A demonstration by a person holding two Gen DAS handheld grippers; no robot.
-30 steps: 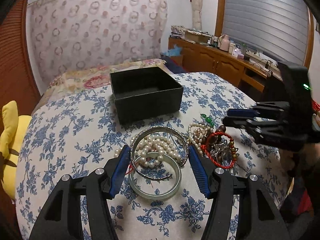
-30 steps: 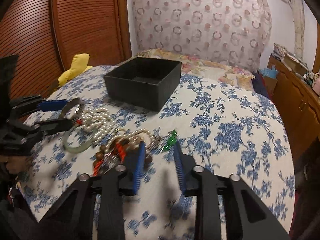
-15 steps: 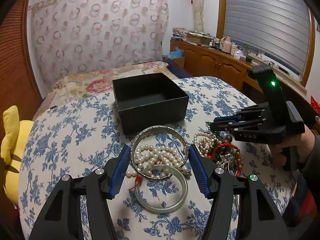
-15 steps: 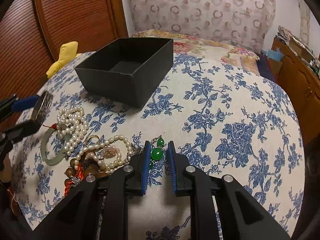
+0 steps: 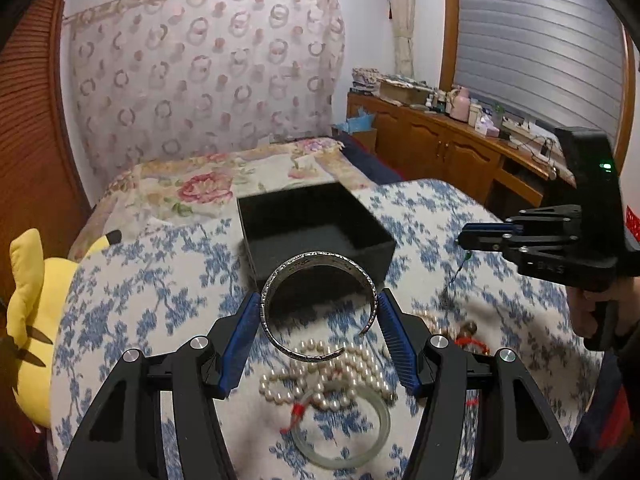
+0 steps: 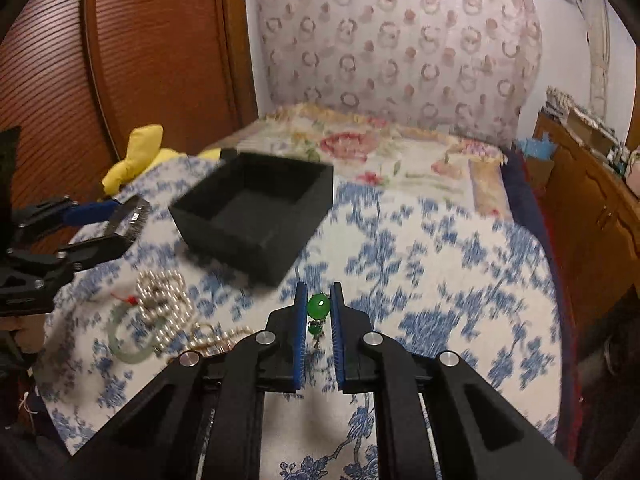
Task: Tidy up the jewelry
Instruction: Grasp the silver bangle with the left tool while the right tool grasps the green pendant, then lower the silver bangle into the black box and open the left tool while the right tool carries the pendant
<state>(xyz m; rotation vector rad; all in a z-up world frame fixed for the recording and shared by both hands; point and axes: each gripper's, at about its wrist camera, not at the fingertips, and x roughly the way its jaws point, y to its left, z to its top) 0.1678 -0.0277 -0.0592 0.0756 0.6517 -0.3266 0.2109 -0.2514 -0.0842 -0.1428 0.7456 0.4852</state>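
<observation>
My left gripper (image 5: pixel 318 316) is shut on a silver cuff bangle (image 5: pixel 276 292) and holds it above the tablecloth, just in front of the open black box (image 5: pixel 312 224). Below it lie a pearl strand (image 5: pixel 340 376) and a pale jade bangle (image 5: pixel 360 440). My right gripper (image 6: pixel 319 306) is shut on a green bead pendant (image 6: pixel 319 307), lifted off the cloth; a smaller green bead (image 6: pixel 315 329) and a thin chain hang under it. From the left wrist view the right gripper (image 5: pixel 466 240) sits right of the box with the pendant (image 5: pixel 466 257) dangling. The black box (image 6: pixel 256 208) is empty.
A round table with a blue-flowered cloth (image 6: pixel 420 264) carries everything. Brown and red beads (image 5: pixel 470 332) lie right of the pearls. A yellow plush toy (image 5: pixel 32 312) sits at the table's left edge. A flowered bed (image 6: pixel 380 148) lies behind, wooden cabinets (image 5: pixel 440 148) to the right.
The left gripper has lifted the silver bangle off the pearls toward the box. The right gripper closed on the green pendant beside the pile and raised it off the cloth.
</observation>
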